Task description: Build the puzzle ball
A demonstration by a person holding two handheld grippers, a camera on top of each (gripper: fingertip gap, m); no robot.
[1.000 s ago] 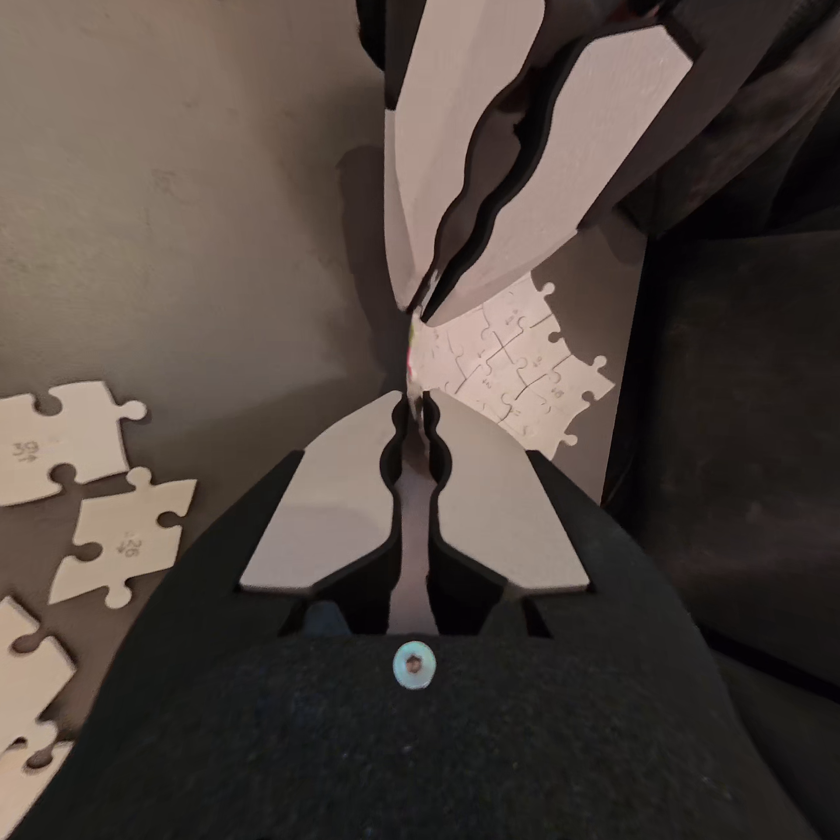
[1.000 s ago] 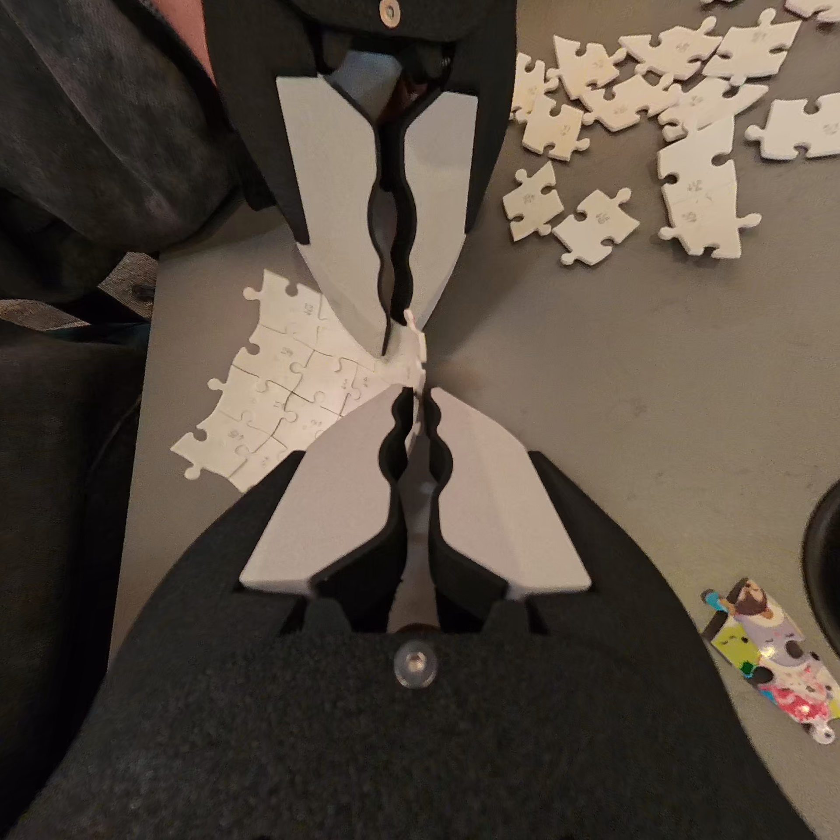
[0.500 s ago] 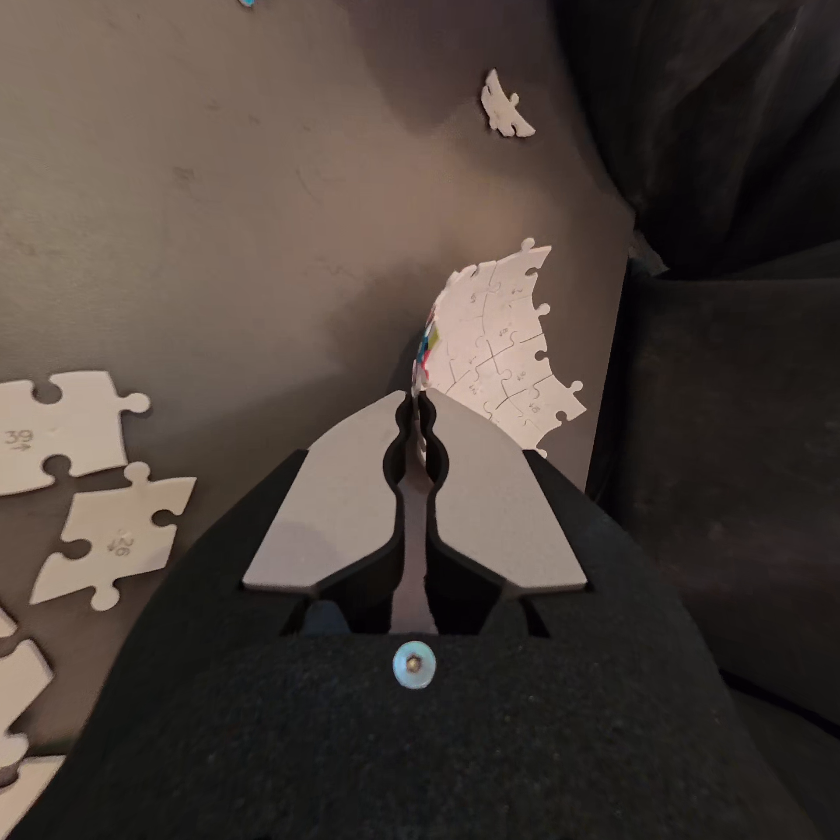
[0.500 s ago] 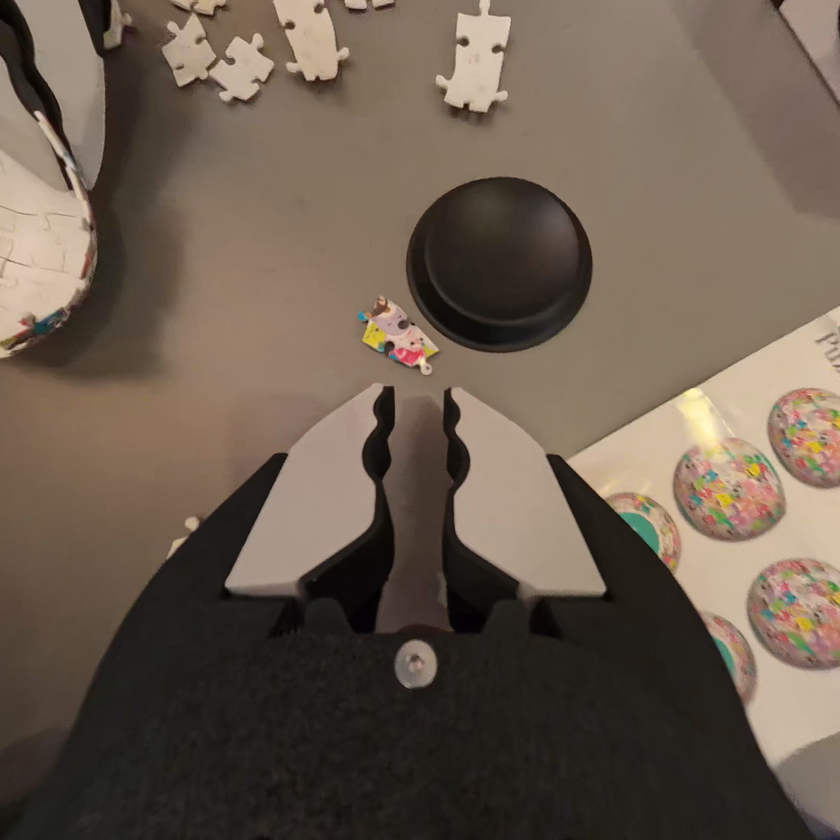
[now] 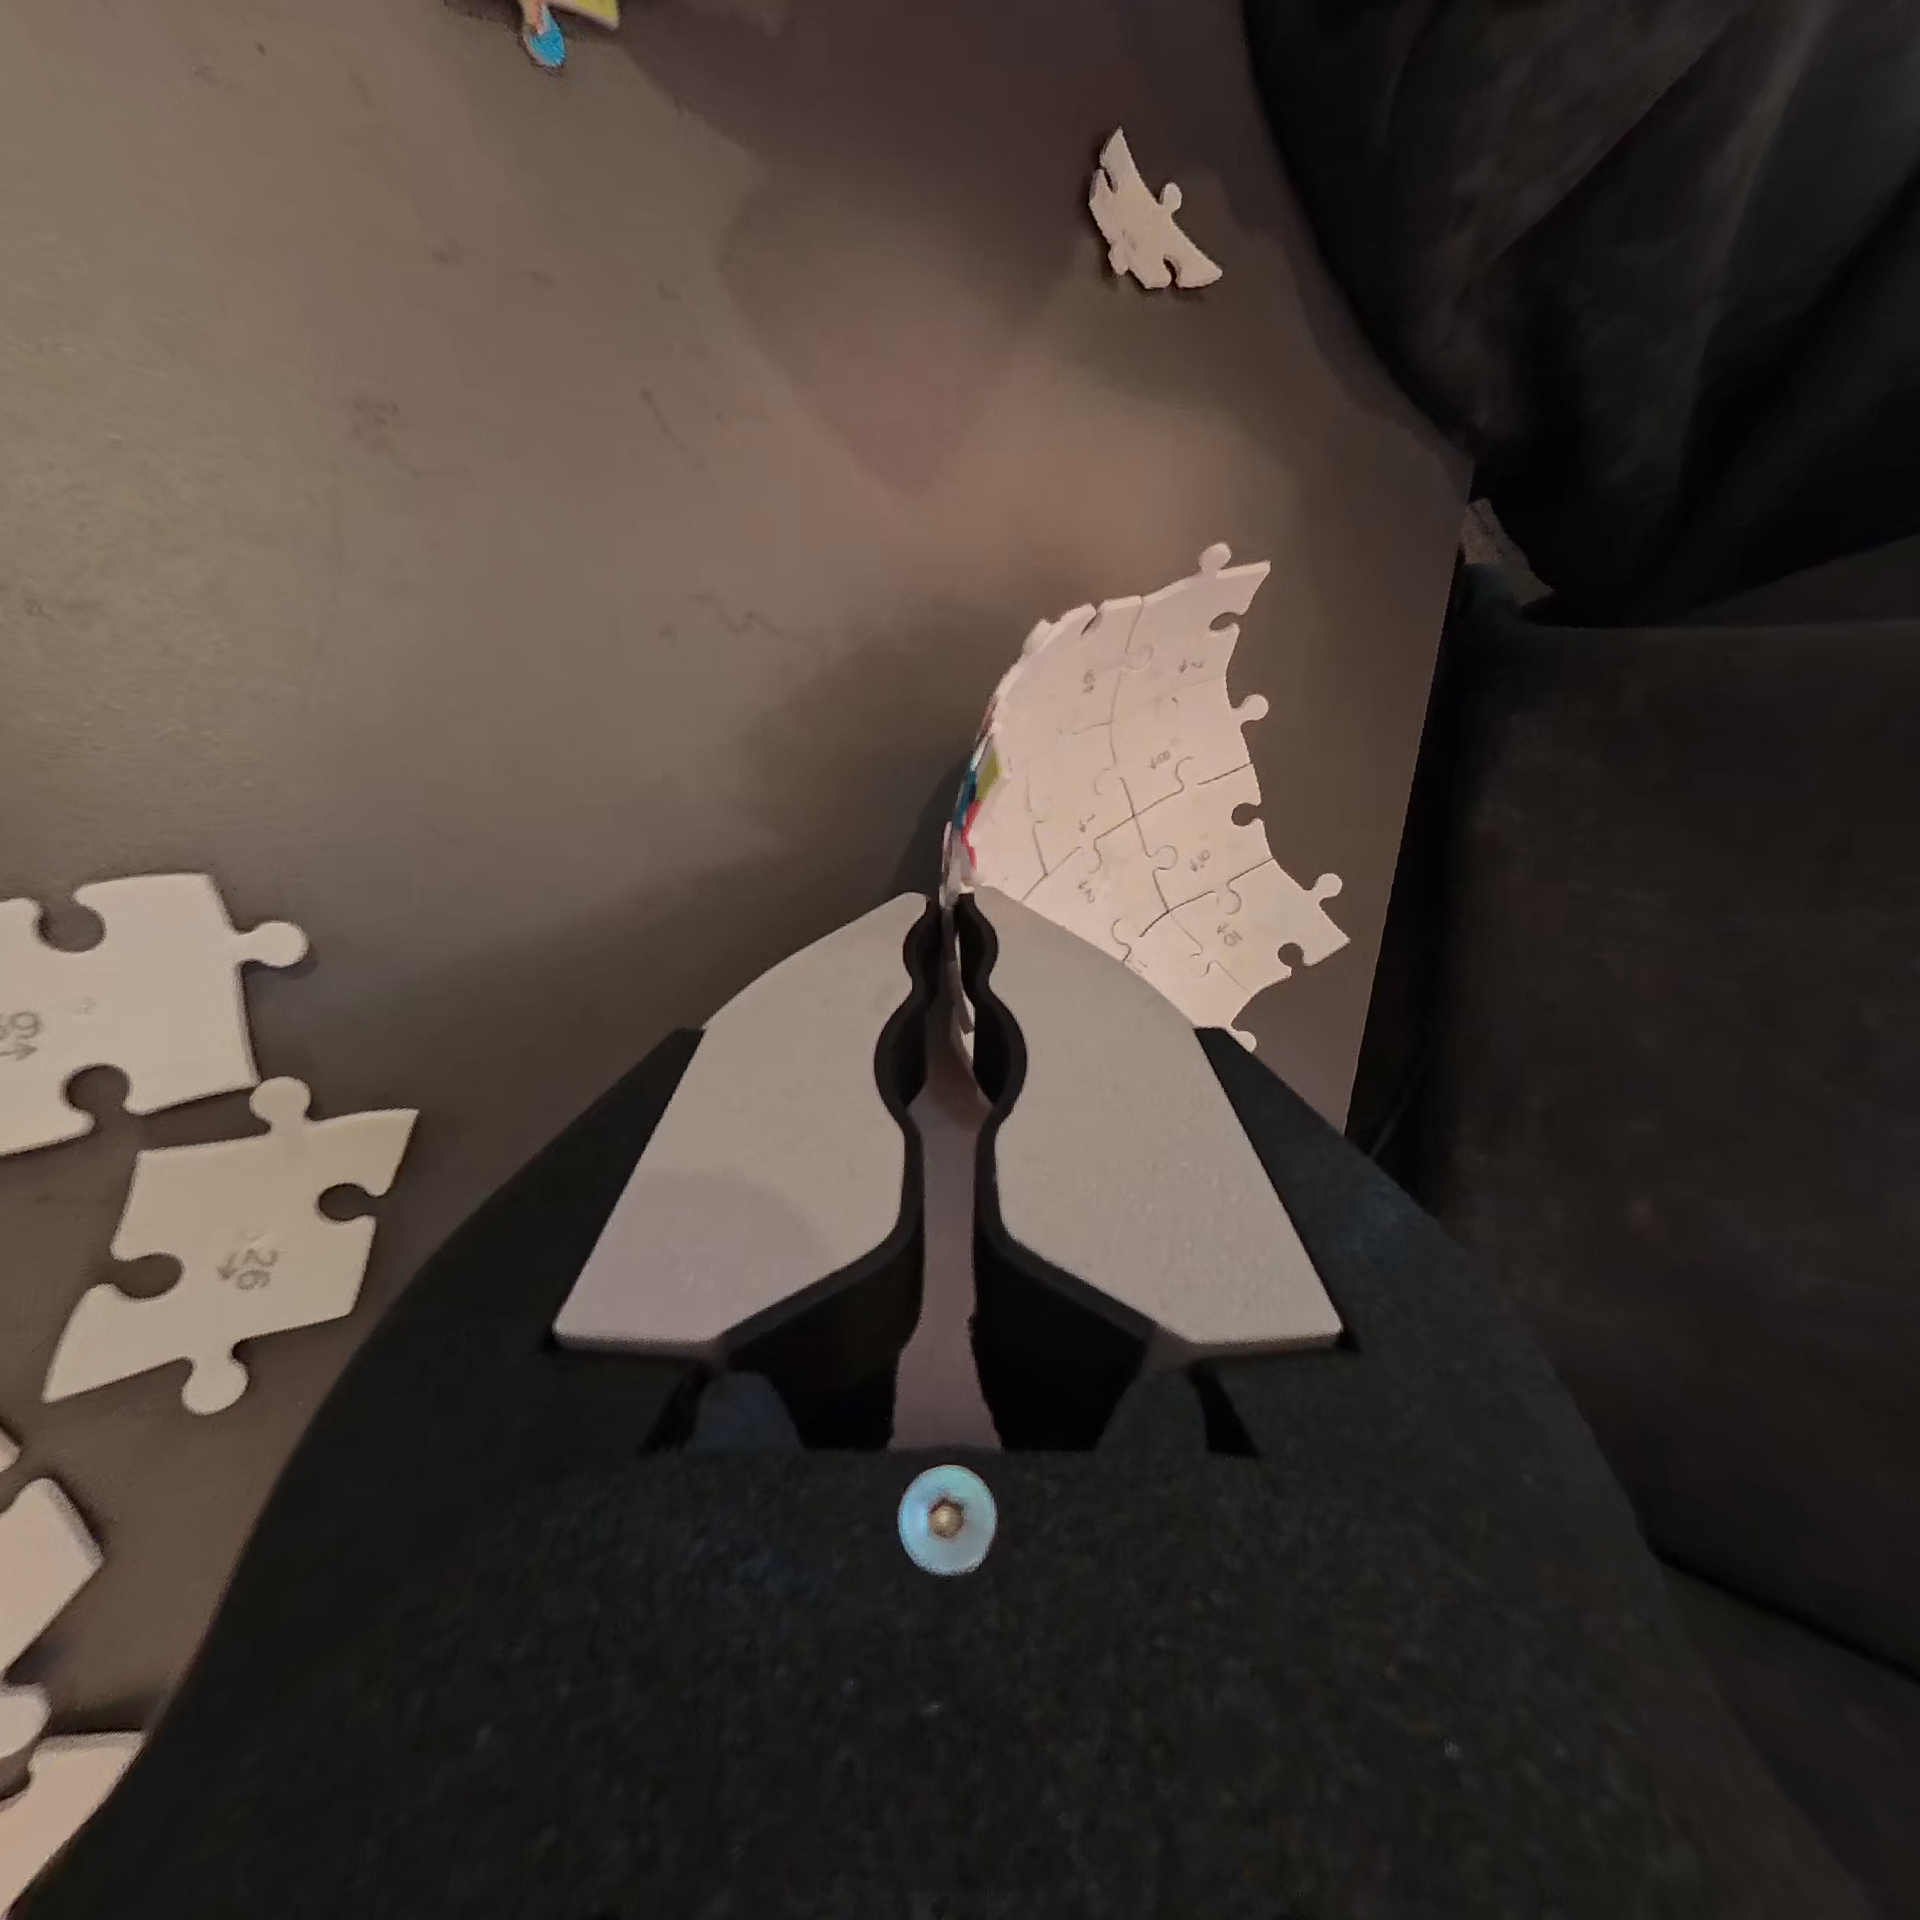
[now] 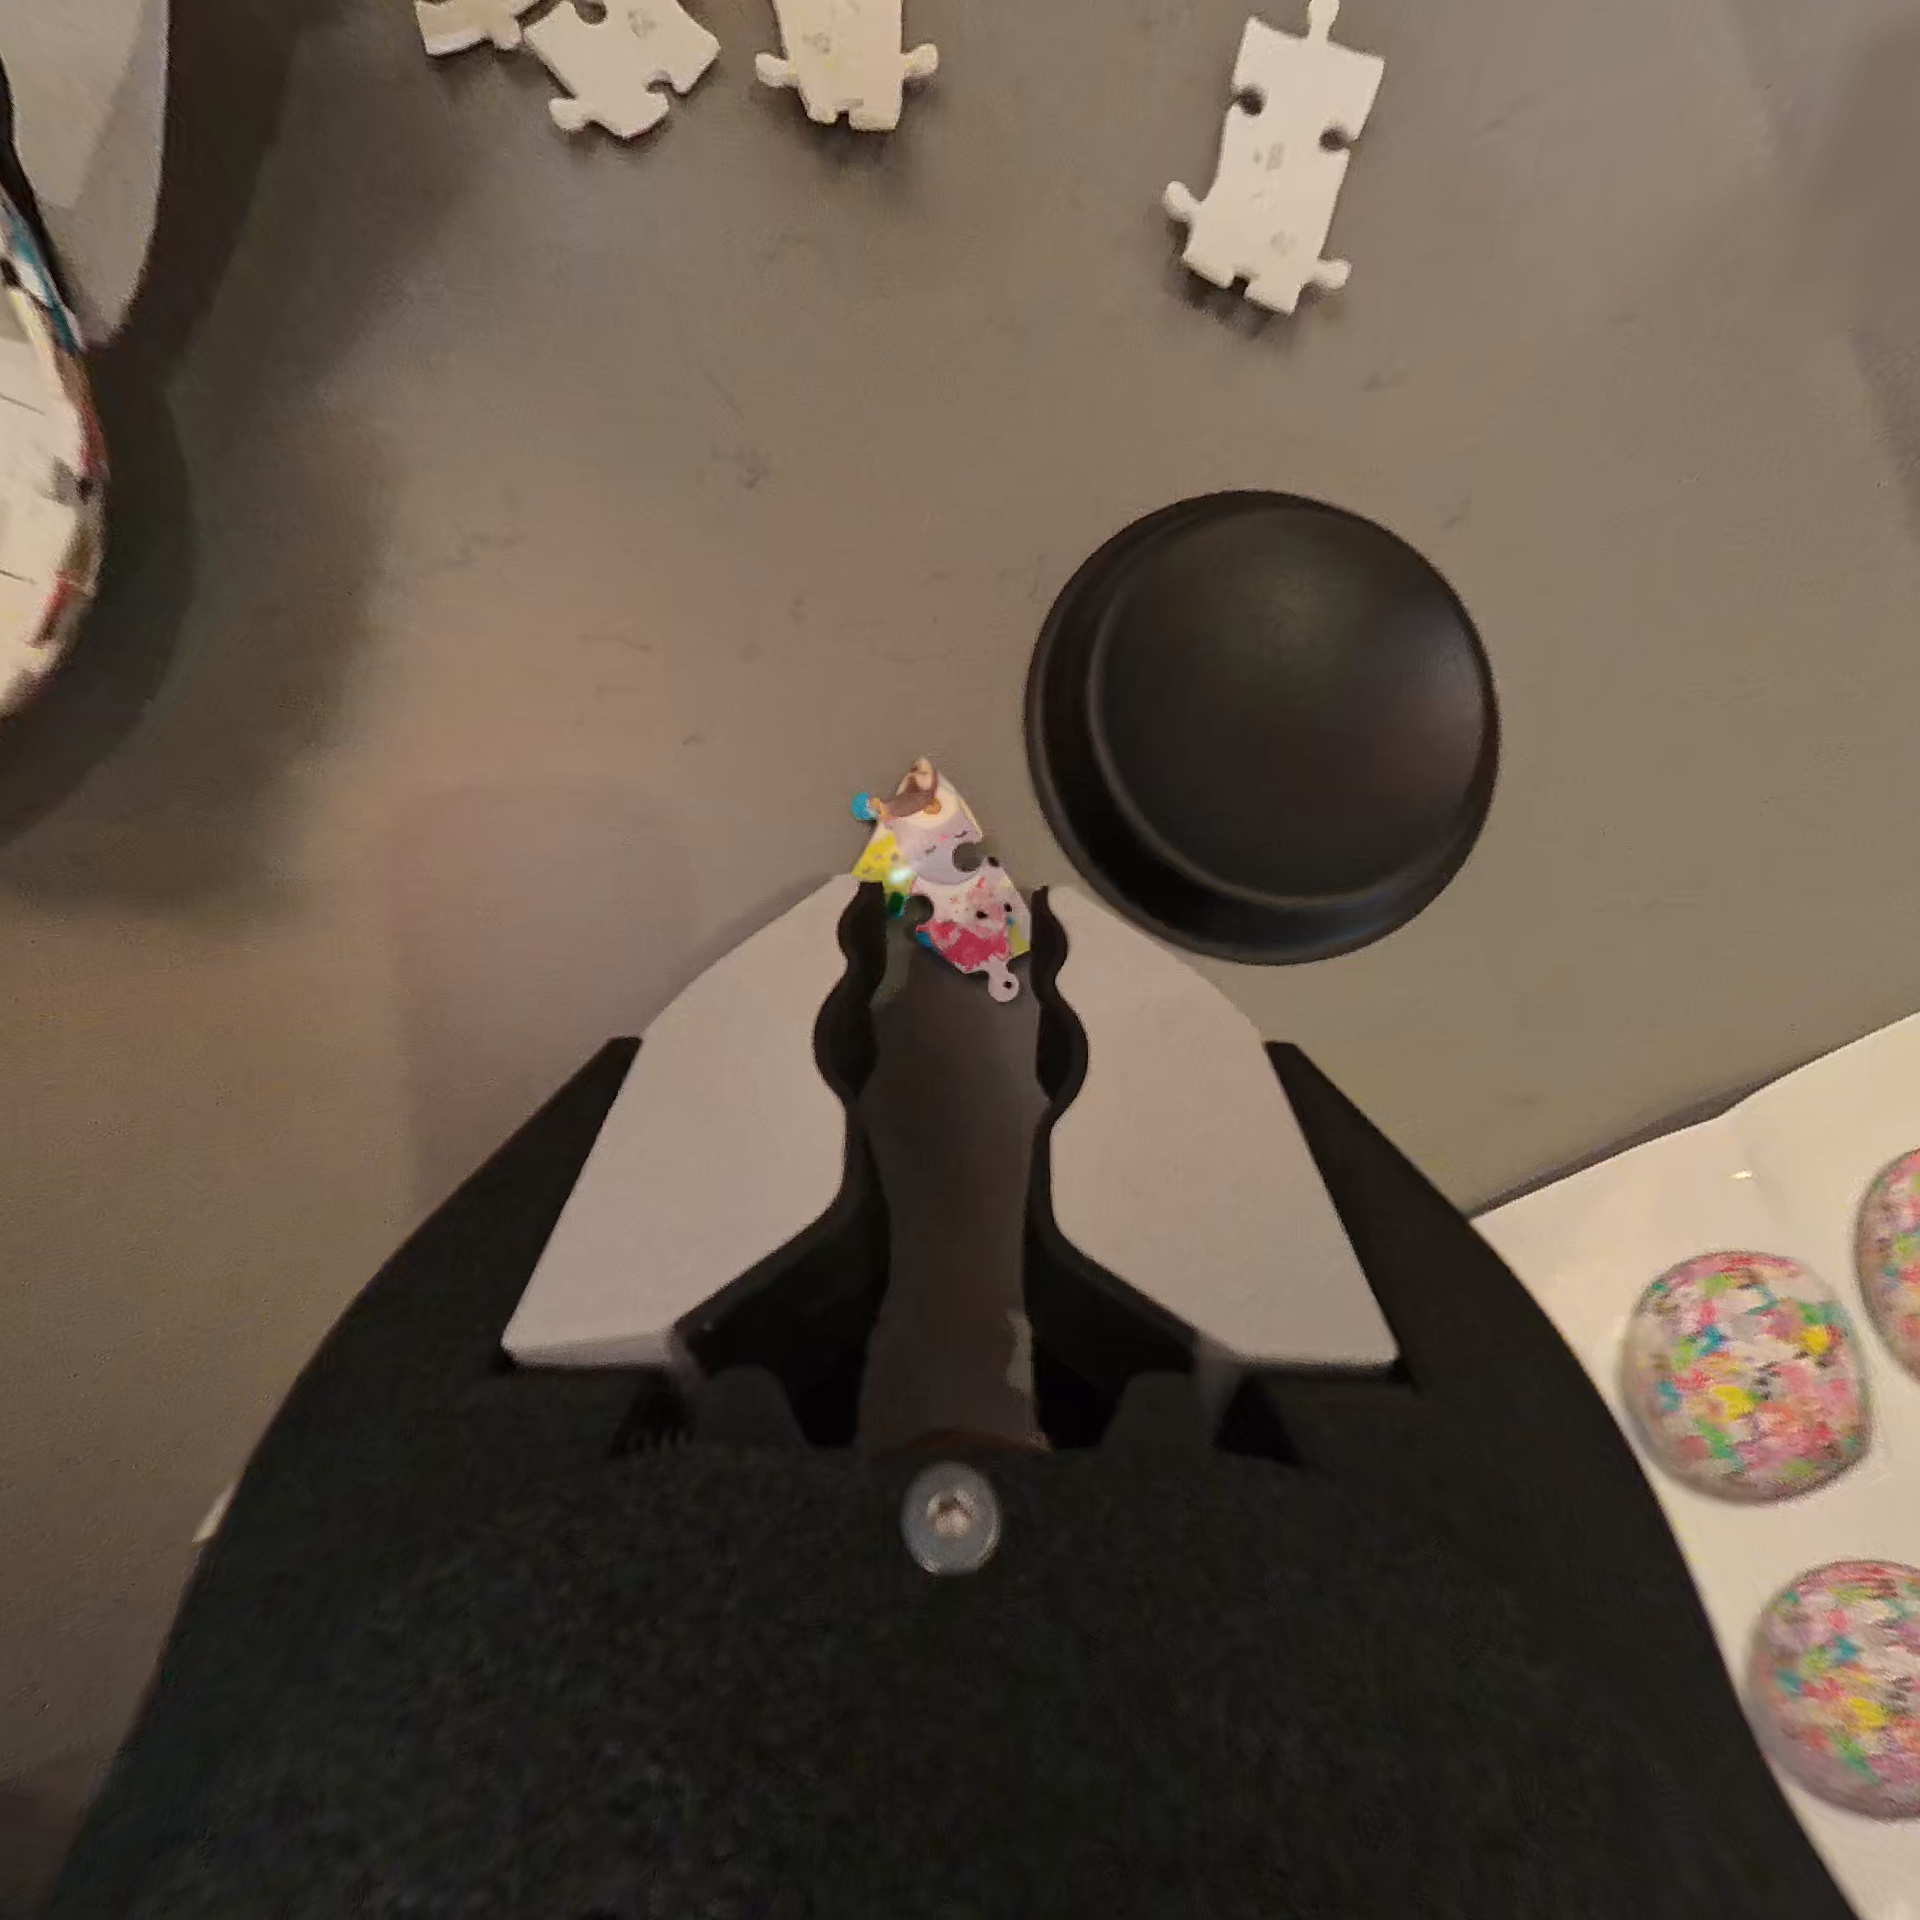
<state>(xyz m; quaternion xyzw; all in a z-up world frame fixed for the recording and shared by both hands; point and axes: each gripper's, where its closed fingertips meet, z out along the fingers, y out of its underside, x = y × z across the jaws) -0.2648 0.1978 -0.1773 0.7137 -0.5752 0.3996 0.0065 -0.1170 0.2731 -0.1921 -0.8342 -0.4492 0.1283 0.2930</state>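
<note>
between right hand-held gripper (image 6: 943,906) fingertips | colourful piece (image 6: 943,878) flat, long axis diagonal

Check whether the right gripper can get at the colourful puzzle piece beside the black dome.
Probably yes: the right gripper is open, the colourful piece lies between its tips, nothing covers it, and the black dome sits clear.

the table (image 6: 623,520) looks matt grey, faintly scuffed. the loose pieces (image 5: 239,1247) show plain matt white card backs; one piece (image 6: 940,873) has a glossy printed face. the dome (image 6: 1262,717) is smooth black plastic with a soft sheen. the sheet (image 6: 1662,1247) is glossy paper.
</note>
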